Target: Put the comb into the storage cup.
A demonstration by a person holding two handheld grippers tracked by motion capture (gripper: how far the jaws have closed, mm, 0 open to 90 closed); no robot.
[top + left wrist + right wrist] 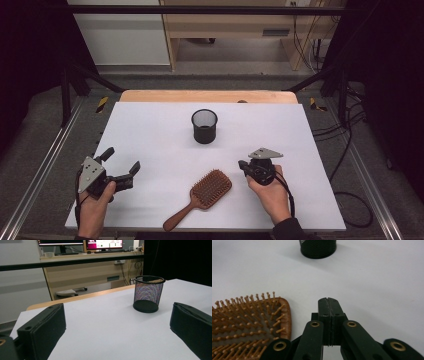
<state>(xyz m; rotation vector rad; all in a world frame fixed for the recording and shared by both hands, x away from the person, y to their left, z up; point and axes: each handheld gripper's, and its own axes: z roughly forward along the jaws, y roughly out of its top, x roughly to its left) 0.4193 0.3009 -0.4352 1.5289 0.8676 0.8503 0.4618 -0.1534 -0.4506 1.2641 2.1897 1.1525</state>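
We see a white table top (150, 135) with a black mesh cup (204, 126) standing upright toward its far middle, and a wooden paddle hairbrush (204, 194) lying near the front edge, bristles up, its handle pointing toward the person's side and a little to the left

Our left hand (95, 205) holds the left gripper (121, 161) at the front left corner of the table. Its jaws stand wide apart with nothing between them. In the left gripper view the mesh cup (148, 293) stands well ahead, between the two black jaws as we look along them, and apart from both

Our right hand (270, 192) holds the right gripper (242, 165) just to the right of the brush head, its grey plate on top. In the right gripper view the right gripper (328, 301) has its jaws pressed together, gripping nothing, and the tips hang over bare table. The hairbrush (249, 322) lies just beside them at the left, not touching, and the base of the mesh cup (318, 248) shows farther off at the top
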